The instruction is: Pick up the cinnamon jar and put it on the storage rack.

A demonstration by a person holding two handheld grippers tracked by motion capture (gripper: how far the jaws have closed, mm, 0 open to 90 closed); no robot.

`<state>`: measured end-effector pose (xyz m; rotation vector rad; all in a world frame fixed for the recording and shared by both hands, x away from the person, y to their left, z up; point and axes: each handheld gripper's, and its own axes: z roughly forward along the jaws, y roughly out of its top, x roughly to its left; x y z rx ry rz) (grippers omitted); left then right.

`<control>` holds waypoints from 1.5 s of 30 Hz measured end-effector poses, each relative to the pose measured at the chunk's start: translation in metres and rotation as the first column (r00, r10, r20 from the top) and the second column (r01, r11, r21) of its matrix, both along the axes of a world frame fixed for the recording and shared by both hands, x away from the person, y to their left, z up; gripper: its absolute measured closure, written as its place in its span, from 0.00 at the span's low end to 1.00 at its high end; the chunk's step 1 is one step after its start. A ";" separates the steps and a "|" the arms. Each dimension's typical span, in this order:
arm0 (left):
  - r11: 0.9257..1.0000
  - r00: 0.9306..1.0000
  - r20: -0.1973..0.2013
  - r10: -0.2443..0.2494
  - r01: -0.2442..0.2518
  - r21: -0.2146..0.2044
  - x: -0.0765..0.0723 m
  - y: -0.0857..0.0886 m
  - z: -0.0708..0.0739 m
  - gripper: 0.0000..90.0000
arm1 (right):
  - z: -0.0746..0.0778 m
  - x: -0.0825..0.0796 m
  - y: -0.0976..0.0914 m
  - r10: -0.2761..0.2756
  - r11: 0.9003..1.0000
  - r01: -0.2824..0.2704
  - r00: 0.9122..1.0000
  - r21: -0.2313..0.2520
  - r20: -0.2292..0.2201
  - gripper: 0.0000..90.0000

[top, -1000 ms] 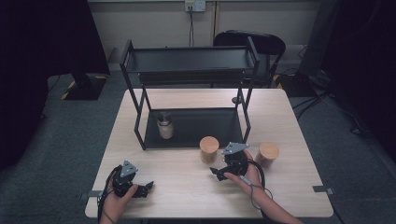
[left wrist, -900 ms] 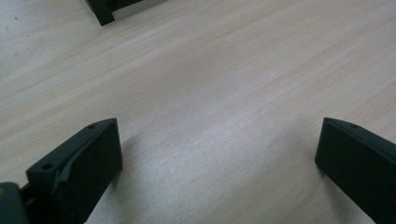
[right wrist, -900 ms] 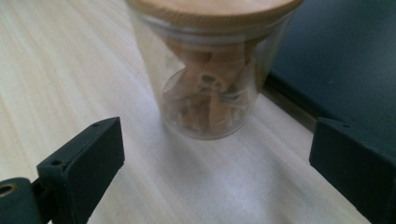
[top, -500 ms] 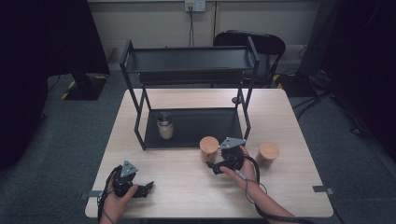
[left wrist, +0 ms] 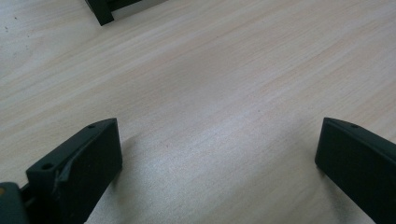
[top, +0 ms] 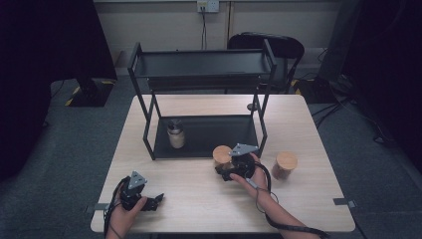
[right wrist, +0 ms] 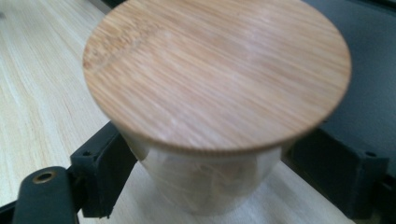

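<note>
A clear jar with a round bamboo lid point(top: 222, 153) point(right wrist: 215, 74) stands on the wooden table point(top: 199, 199), just in front of the black rack. My right gripper point(top: 225, 168) point(right wrist: 210, 186) reaches in level from the near right. Its jaws have just been closing, with the jar's glass body between them, and its pads point(right wrist: 105, 170) now sit against the jar's sides under the lid. My left gripper point(top: 153, 200) point(left wrist: 219, 154) rests low at the table's near left corner. It stands open over bare wood with nothing between its fingers.
A second bamboo-lidded jar point(top: 285, 164) stands to the right of the held one. The black two-tier rack point(top: 199, 74) fills the back half of the table, with a small dark-capped jar point(top: 175, 133) on its lower shelf. A chair point(top: 278, 47) stands behind.
My right gripper has moved left, up to the nearer jar, and its jaws have come in around the jar. The left gripper has stayed put.
</note>
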<state>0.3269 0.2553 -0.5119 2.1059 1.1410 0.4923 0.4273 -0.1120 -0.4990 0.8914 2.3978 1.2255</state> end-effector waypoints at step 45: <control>1.000 1.000 0.000 0.000 0.000 0.000 0.000 0.000 0.000 0.00 | 0.021 0.008 0.016 0.071 0.997 -0.070 0.997 -0.019 0.033 0.28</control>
